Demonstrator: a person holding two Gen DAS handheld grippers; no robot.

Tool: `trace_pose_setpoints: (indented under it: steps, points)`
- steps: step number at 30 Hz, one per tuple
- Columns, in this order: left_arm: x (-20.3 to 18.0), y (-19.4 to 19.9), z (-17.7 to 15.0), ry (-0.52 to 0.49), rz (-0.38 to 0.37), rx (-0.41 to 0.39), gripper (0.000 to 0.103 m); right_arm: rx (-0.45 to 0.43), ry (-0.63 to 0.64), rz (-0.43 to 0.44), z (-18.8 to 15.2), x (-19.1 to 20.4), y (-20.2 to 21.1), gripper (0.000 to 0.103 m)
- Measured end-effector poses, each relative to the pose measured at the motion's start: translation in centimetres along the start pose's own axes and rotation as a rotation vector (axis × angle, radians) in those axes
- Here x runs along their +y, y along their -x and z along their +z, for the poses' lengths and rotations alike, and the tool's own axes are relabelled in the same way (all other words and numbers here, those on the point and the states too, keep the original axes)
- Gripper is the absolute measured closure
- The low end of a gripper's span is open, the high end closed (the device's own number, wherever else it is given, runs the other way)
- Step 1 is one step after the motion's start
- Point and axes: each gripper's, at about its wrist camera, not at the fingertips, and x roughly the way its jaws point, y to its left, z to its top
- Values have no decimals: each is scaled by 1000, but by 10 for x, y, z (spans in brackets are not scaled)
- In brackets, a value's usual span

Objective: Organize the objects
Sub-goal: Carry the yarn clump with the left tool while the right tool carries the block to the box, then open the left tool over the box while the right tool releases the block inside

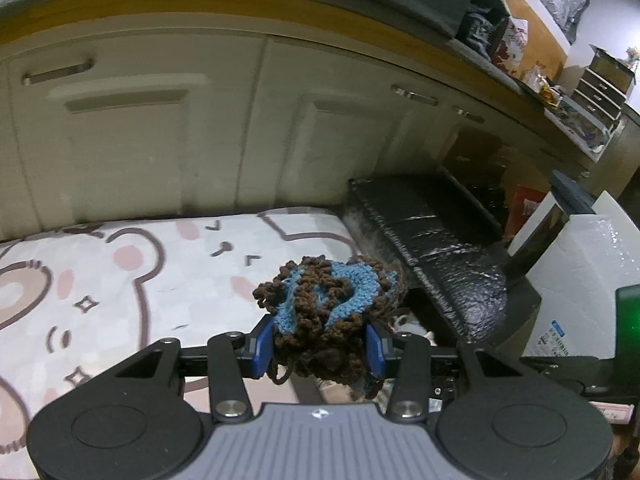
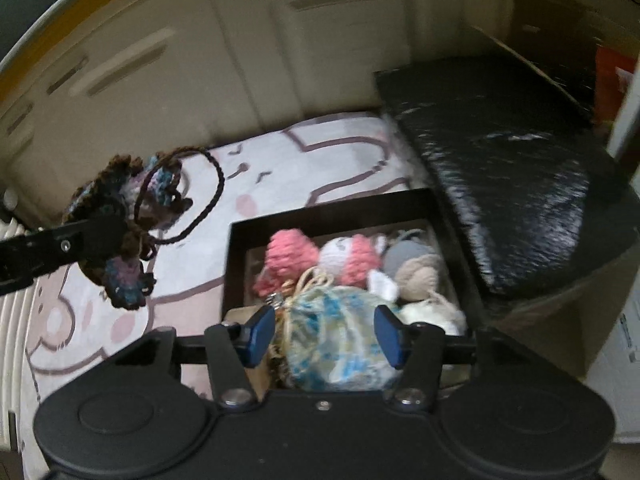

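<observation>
I'm pinching the brown-and-blue crochet pouch (image 1: 328,312) in the left claw (image 1: 320,346), carrying it above the bear-print mat (image 1: 120,280). Right claw (image 2: 324,336) is hovering spread over the yarn ball (image 2: 340,340) in the dark box (image 2: 332,210). Next, I reckon: dropping the pouch into that box.

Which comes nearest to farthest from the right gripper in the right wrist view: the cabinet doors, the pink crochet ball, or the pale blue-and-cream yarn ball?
From the right gripper:
1. Pale blue-and-cream yarn ball, right between the open fingers, at the box's near edge.
2. Pink crochet ball, farther in, at the box's left rear.
3. Cabinet doors, at the back, beyond the bear-print blanket.
</observation>
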Motion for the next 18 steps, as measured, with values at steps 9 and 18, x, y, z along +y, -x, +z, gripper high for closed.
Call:
trace_pose_setpoints:
  steps: [9, 18]
  points:
    - [-31, -47, 3, -160, 19, 29, 56, -67, -194, -38, 5, -44, 9, 49]
    - [-52, -89, -4, -222, -72, 72, 56, -155, -332, -55, 9, -70, 17, 50]
